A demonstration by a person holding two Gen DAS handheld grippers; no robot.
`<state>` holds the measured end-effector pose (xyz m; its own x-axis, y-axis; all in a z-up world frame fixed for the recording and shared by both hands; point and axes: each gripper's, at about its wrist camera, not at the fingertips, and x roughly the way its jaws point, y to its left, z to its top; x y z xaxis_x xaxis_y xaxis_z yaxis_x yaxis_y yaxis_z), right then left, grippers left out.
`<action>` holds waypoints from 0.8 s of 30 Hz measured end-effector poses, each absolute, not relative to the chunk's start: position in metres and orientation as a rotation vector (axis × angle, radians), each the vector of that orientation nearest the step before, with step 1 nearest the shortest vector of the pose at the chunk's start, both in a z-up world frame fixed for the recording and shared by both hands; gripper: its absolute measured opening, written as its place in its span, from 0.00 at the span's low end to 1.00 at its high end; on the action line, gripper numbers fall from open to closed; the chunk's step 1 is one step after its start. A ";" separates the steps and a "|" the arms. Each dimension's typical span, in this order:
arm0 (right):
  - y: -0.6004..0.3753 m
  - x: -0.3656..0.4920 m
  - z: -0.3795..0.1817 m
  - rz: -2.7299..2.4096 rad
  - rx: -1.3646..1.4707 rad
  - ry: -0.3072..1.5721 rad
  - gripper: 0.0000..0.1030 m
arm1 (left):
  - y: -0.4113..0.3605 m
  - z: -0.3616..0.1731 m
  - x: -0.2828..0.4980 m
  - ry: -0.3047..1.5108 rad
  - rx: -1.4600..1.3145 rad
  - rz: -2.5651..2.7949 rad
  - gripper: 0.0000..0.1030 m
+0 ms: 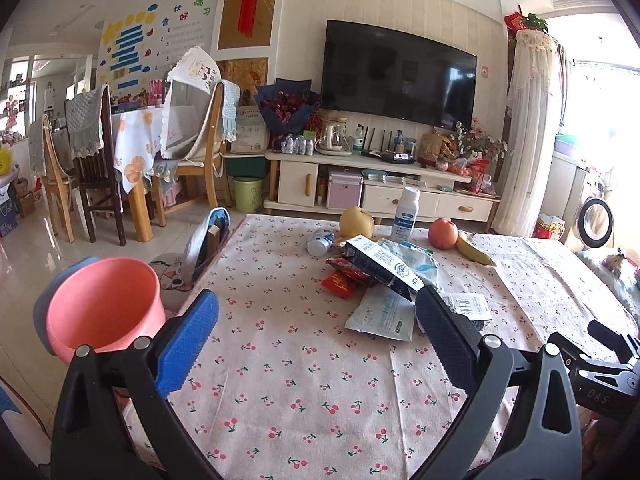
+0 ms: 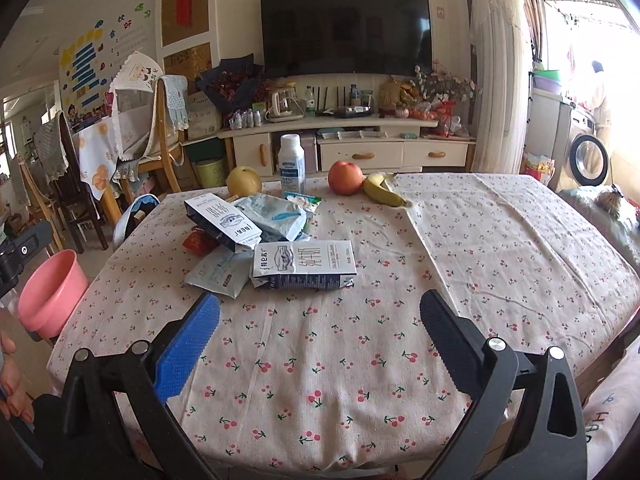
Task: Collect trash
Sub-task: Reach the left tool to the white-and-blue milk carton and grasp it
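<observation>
A heap of trash lies mid-table on the cherry-print cloth (image 2: 360, 340): two flattened milk cartons (image 2: 304, 266) (image 2: 222, 218), a crumpled pale wrapper (image 2: 276, 216), a flat white pouch (image 2: 216, 274), red snack wrappers (image 1: 340, 280) and a small bottle lying down (image 1: 320, 242). The upper carton (image 1: 384, 266) shows in the left wrist view too. A pink bin (image 1: 104, 306) (image 2: 50, 294) stands on the floor off the table's left edge. My left gripper (image 1: 316, 312) is open above the near-left cloth, short of the heap. My right gripper (image 2: 320, 314) is open, just short of the nearer carton.
A pear (image 2: 244, 180), a white upright bottle (image 2: 292, 164), an apple (image 2: 346, 178) and a banana (image 2: 384, 192) line the table's far side. A TV stand (image 2: 352, 148) and dining chairs (image 1: 92, 160) lie beyond. A hand (image 2: 12, 392) shows at the left edge.
</observation>
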<state>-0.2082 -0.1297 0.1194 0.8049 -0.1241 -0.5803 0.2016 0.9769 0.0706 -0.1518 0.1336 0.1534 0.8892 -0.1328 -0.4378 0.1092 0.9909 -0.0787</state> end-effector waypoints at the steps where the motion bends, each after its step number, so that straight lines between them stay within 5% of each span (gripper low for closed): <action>1: -0.135 -0.204 0.115 -0.175 0.147 0.623 0.96 | 0.131 0.150 -0.149 0.467 -0.061 -0.126 0.96; 24: -0.200 -0.104 0.080 -0.133 0.289 0.672 0.96 | 0.064 0.090 -0.031 0.737 -0.443 -0.199 0.96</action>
<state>-0.1038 -0.1999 0.0797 0.7761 -0.0279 -0.6300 0.2135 0.9517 0.2208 -0.0310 0.0640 0.0901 0.7272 -0.3271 -0.6035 0.0214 0.8895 -0.4564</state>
